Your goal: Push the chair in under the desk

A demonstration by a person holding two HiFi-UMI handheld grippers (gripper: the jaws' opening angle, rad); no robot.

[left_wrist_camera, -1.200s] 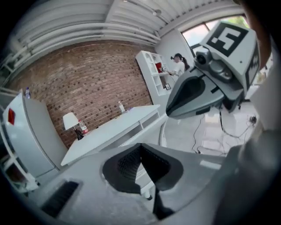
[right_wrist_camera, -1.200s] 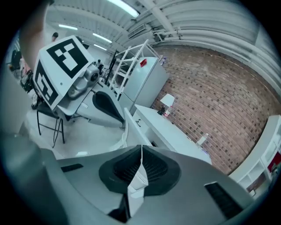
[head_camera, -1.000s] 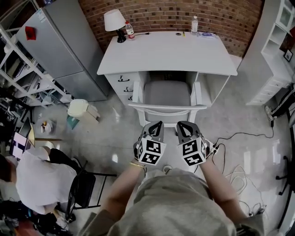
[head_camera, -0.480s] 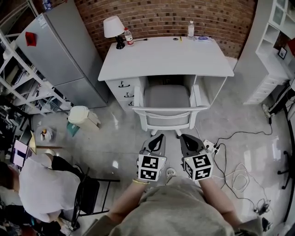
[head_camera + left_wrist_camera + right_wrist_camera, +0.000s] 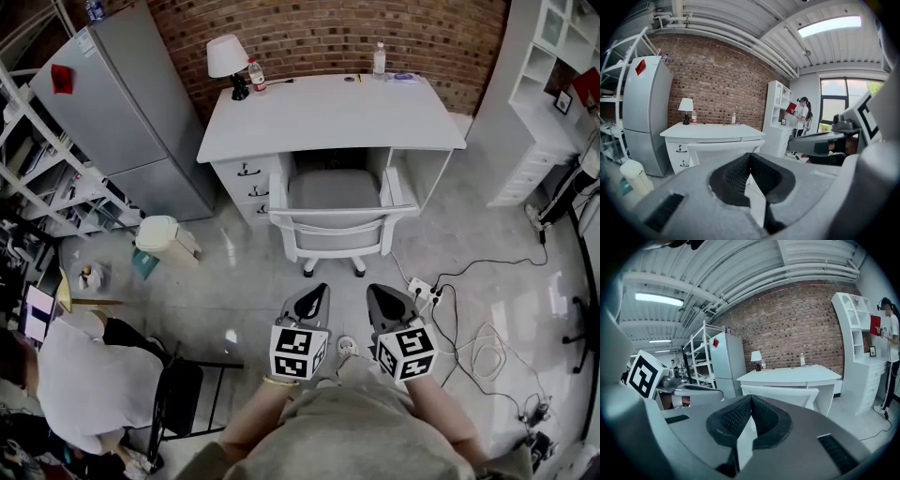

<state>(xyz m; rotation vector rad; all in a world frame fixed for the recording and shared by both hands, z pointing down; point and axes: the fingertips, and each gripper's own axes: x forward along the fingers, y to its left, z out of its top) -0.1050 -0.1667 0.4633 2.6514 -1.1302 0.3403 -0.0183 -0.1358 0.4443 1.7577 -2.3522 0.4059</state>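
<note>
Chair (image 5: pixel 342 217): white frame, grey seat. Seat tucked under white worktop (image 5: pixel 328 117), between drawer unit (image 5: pixel 248 183) and right side panel; backrest just outside front edge.
Left gripper (image 5: pixel 317 292): jaws pressed together, nothing held; over floor, well apart from chair.
Right gripper (image 5: pixel 379 292): jaws closed, empty; beside left gripper.
Worktop rear: lamp (image 5: pixel 225 56), red-label bottle (image 5: pixel 254 75), clear bottle (image 5: pixel 379 58).
</note>
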